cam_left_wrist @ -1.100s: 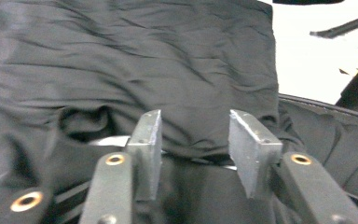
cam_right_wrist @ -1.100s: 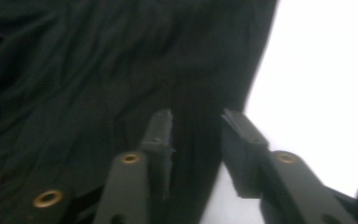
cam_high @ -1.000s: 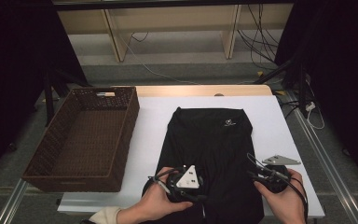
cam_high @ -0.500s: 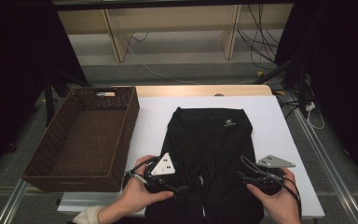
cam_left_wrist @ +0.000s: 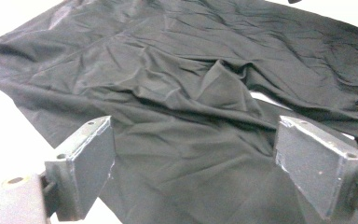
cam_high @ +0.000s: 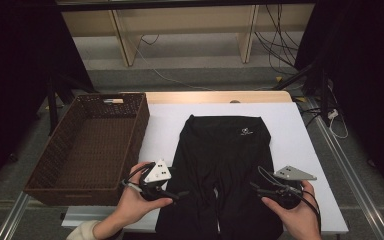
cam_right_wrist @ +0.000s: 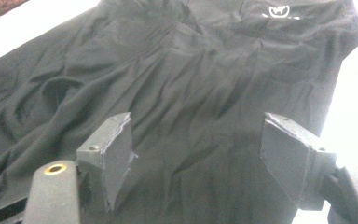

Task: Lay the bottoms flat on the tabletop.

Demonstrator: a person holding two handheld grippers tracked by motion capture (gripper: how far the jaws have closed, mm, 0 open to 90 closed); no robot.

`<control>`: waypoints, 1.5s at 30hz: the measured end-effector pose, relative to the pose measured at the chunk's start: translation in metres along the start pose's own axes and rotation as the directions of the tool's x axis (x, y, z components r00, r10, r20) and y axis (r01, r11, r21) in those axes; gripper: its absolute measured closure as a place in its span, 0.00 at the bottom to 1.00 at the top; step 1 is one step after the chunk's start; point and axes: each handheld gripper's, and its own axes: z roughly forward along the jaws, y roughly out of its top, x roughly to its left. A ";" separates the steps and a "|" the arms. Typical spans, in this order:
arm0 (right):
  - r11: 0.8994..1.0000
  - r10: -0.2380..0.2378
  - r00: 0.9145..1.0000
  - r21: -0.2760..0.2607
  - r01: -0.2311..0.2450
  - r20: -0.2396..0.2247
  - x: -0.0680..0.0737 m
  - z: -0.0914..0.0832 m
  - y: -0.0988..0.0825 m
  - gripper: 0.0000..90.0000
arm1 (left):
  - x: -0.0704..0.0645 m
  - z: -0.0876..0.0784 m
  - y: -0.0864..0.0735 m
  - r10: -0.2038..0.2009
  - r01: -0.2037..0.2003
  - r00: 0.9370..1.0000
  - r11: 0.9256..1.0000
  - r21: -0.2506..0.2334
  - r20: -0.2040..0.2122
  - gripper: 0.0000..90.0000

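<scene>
Flanking black shorts (cam_high: 223, 170): wicker basket (cam_high: 94, 145), bare white tabletop (cam_high: 300, 130).

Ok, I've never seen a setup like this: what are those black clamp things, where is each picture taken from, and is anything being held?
They are handheld two-jaw grippers, one in each of a person's hands. The high view looks down on the white table: the left gripper and right gripper sit over the near end of a black cloth garment with a small white logo, spread flat. A brown woven basket stands left of it. The other two pictures come from cameras riding on each gripper, looking along its own jaws. Both pairs of jaws have just been opening and now stand wide above the cloth, with nothing gripped.
</scene>
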 end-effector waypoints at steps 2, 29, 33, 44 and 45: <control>1.000 0.002 1.000 -0.007 -0.002 0.000 0.001 0.001 0.000 0.29 | 0.002 -0.002 -0.002 -0.009 0.009 1.000 1.000 -0.003 -0.004 0.15; 1.000 0.002 1.000 -0.026 -0.002 0.001 0.001 0.000 0.000 0.29 | 0.003 -0.001 -0.003 -0.009 0.009 0.999 1.000 -0.014 -0.036 0.17; 1.000 0.001 1.000 -0.027 -0.001 0.003 0.001 0.000 0.000 0.29 | 0.003 -0.002 -0.003 -0.010 0.010 0.999 1.000 -0.016 -0.037 0.17; 0.999 0.002 1.000 -0.034 -0.002 0.004 0.000 -0.001 0.000 0.29 | 0.003 -0.001 -0.003 -0.009 0.009 0.999 1.000 -0.015 -0.041 0.17; 0.999 0.003 1.000 -0.033 -0.002 0.004 0.000 -0.001 0.000 0.29 | 0.003 -0.001 -0.004 -0.010 0.009 0.999 1.000 -0.014 -0.041 0.17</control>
